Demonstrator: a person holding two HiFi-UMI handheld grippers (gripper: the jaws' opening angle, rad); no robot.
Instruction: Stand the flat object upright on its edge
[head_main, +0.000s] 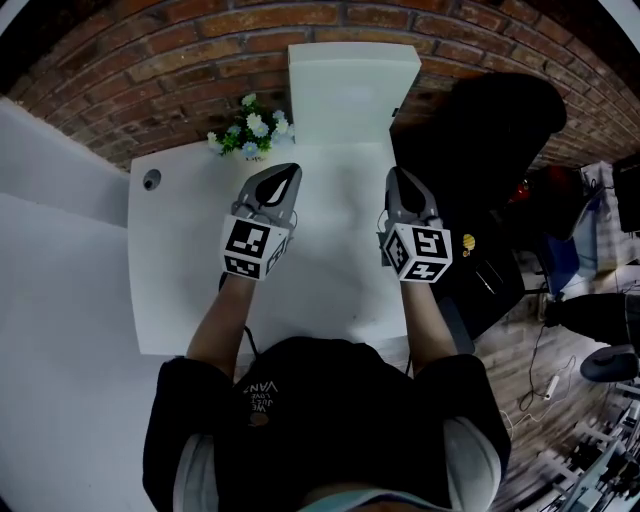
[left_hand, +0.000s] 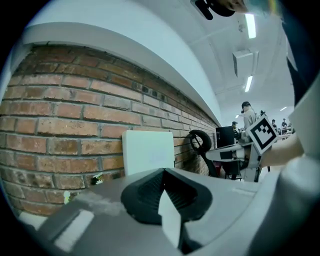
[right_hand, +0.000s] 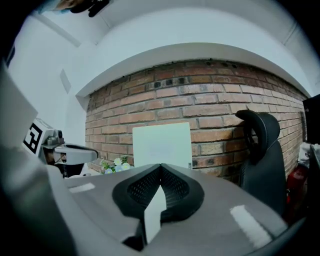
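- Dark shirt (head_main: 320, 420) fills the near edge of the head view, cut off at the bottom. Both bare forearms (head_main: 225, 315) reach forward from it, and the hands are covered by the gripper bodies.
- Left gripper (head_main: 290, 172) (left_hand: 163, 174) is held above the white table (head_main: 180, 290), pointing away towards the far wall and close to level. Its fingers are pressed together with nothing between them.
- Right gripper (head_main: 394, 176) (right_hand: 160, 168) is held alongside, well apart from the left and pointing the same way. Its fingers are also closed on nothing.
- Flowers (head_main: 250, 130) sit at the table's far edge, left of the board.
- White board (head_main: 352, 90) (left_hand: 148, 150) (right_hand: 161, 143) stands upright on its edge at the far end of the table, against the brick wall (head_main: 180, 50). Both gripper views hide its bottom edge behind the gripper bodies. Whether it leans on the wall cannot be told.
- Black chair (head_main: 490, 125) (right_hand: 260, 150) stands to the right, partly cut off.
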